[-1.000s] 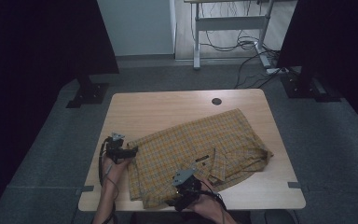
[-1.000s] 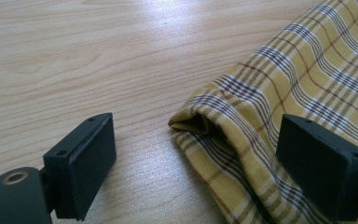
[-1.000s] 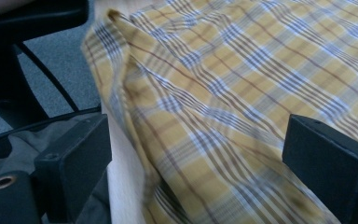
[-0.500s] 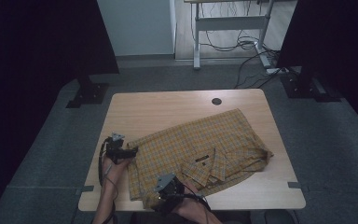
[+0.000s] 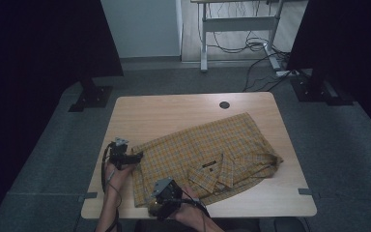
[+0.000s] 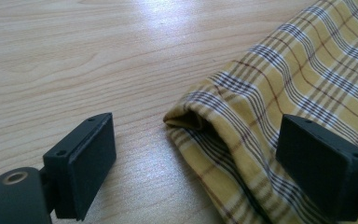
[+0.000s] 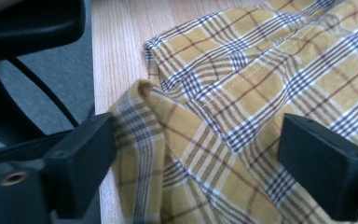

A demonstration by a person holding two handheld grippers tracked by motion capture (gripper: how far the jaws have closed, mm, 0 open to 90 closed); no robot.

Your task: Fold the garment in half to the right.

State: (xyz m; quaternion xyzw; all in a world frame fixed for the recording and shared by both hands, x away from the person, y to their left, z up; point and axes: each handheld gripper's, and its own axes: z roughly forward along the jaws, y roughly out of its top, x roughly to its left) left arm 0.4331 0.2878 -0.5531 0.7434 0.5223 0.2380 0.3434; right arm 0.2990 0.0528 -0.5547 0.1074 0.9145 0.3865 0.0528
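Note:
A yellow plaid shirt (image 5: 212, 154) lies spread on the wooden table (image 5: 174, 113), collar toward the near edge. My left gripper (image 5: 136, 156) rests at the shirt's left edge. Its jaws are open, and a folded corner of the shirt (image 6: 223, 116) lies between them, touching neither pad. My right gripper (image 5: 155, 203) is at the shirt's near left corner, by the table's front edge. Its jaws have just been closing a little and still stand wide apart, with a rumpled fold of plaid fabric (image 7: 186, 130) between them, not pinched.
A round cable hole (image 5: 224, 105) sits at the table's far side. Beyond the front edge, beside my right gripper, are grey floor and a black chair base (image 7: 28, 28). Black stands (image 5: 89, 92) flank the table, and a desk frame with cables (image 5: 236, 43) stands behind.
My right gripper has slid left along the shirt's near edge, from near the collar to the near left corner. The left gripper has stayed put.

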